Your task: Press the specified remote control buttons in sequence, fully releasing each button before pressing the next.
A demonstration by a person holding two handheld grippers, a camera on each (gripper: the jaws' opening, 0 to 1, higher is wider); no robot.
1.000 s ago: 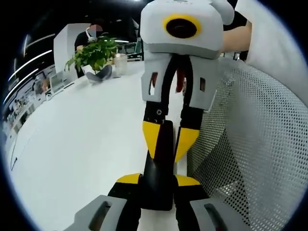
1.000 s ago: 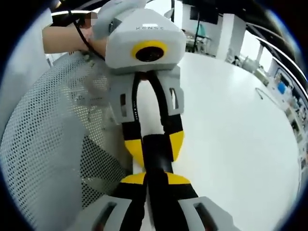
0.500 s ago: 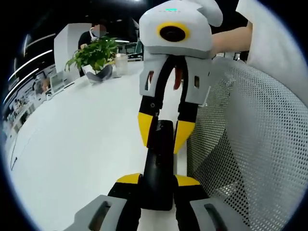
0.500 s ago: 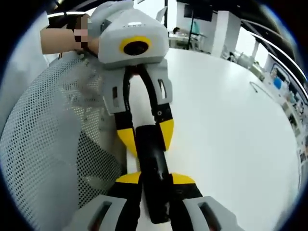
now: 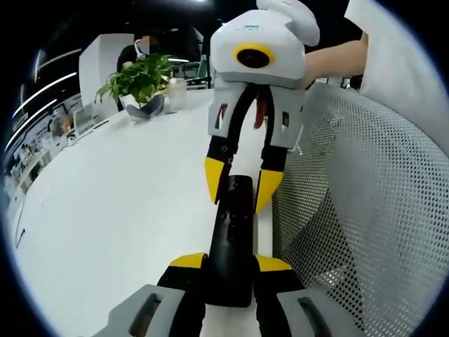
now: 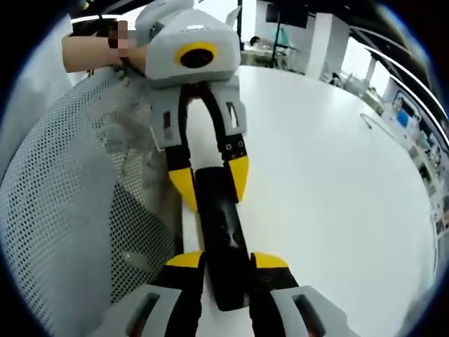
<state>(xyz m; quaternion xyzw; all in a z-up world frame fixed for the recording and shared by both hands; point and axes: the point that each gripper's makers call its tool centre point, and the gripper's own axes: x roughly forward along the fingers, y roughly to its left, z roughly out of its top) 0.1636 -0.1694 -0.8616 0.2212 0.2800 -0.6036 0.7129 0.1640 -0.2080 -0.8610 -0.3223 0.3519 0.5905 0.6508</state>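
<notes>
The remote (image 5: 231,239) is lying flat on the white table (image 5: 119,217), just beside the mesh chair (image 5: 365,210), and both claws are sitting over it from opposite ends. In the left gripper view the left claw (image 5: 229,261) is pinching the near end of the remote between its yellow tips, while the right claw (image 5: 238,188) is straddling the far end. In the right gripper view the roles are swapping: the right claw (image 6: 226,261) is flanking its own near end, and whether it is actually clamping or merely bracketing the body I cannot tell; the left claw (image 6: 209,184) is gripping the far end there.

The step in hand is probably a button press (the keys themselves are too dark to pick out). Doing it well is calling for one claw steadying the body while the other tip is coming straight down, then lifting fully clear.

The remote's long axis is running parallel to the chair's edge, from one claw to the other; which end is its front I cannot tell.
</notes>
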